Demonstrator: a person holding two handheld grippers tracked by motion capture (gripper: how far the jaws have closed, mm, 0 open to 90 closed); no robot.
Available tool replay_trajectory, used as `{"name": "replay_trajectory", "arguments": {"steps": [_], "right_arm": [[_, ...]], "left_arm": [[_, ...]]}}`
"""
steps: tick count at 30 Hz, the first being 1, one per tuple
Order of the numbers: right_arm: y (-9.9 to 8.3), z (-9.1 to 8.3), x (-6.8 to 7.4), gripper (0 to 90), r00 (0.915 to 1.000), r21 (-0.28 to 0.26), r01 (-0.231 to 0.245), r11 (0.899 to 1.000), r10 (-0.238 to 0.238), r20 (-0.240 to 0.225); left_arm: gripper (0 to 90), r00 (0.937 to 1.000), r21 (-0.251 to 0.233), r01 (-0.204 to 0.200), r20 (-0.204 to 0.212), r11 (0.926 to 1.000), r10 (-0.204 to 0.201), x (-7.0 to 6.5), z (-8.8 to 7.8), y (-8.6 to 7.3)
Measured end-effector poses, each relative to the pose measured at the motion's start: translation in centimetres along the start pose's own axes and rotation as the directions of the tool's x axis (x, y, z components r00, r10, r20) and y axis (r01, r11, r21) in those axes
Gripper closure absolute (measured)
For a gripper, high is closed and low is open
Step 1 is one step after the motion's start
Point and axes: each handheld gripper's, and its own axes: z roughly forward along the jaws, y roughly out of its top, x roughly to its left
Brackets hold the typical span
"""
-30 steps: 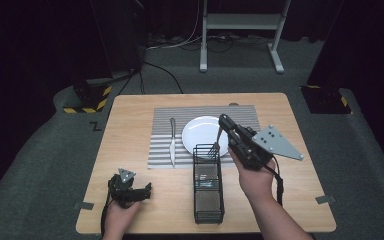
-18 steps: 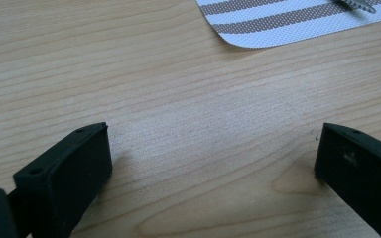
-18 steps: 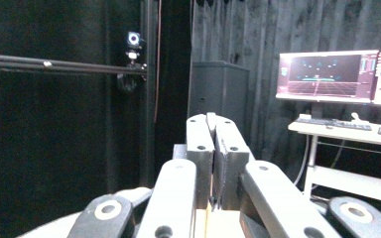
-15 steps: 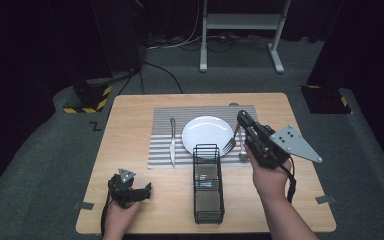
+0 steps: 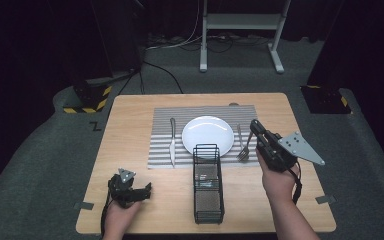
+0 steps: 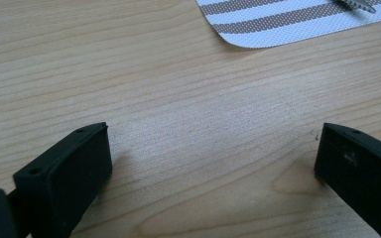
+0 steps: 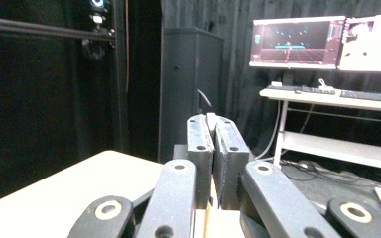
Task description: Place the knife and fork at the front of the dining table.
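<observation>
1. Your right gripper [image 5: 253,125] is held above the right edge of the striped placemat [image 5: 162,120], just right of the white plate [image 5: 207,134]. It is tipped so that its own view looks out level over the table's far edge towards the room.
2. Its jaws are pressed almost flat together. In the right gripper view [image 7: 211,121] a thin pale sliver sits pinched between the tips. From above this reads as the handle end of the fork [image 5: 242,146].
3. The fork slants down from those tips with its tines low on the placemat, between the plate's right rim and your right hand. Whether the tines actually touch the mat cannot be told.
4. Your left gripper [image 5: 142,191] rests low at the near left of the wooden table [image 5: 130,107], well apart from the place setting.
5. Its fingers are spread wide with nothing but bare wood between them, as the left gripper view [image 6: 213,148] shows. A corner of the placemat and the serrated knife tip [image 6: 353,4] lie farther off.
6. The knife [image 5: 172,142] lies on the mat just left of the plate.
7. The black wire basket [image 5: 208,182] stands in front of the plate, its far end at the mat's near edge.
</observation>
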Motion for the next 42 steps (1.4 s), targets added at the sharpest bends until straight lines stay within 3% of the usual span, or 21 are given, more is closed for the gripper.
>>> {"name": "replay_trajectory", "arguments": {"steps": [20, 31, 42], "right_arm": [[-4.4, 0.3, -4.6, 87.2, 0.9939, 0.122, -0.006, 0.993, -0.007, 0.110], [-6.4, 3.1, -6.8, 87.2, 0.9917, 0.196, -0.012, 0.981, -0.013, 0.128], [-7.3, 4.7, -8.0, 87.1, 0.9887, 0.196, -0.064, 0.978, 0.036, 0.145]], "left_arm": [[1.4, 1.0000, 0.000, 0.001, -0.002, 1.0000, -0.001, 0.0, 0.0, 0.0], [1.5, 1.0000, -0.001, 0.000, -0.002, 1.0000, 0.000, 0.0, 0.0, 0.0], [1.4, 1.0000, -0.001, 0.002, -0.003, 1.0000, -0.002, 0.0, 0.0, 0.0]]}}
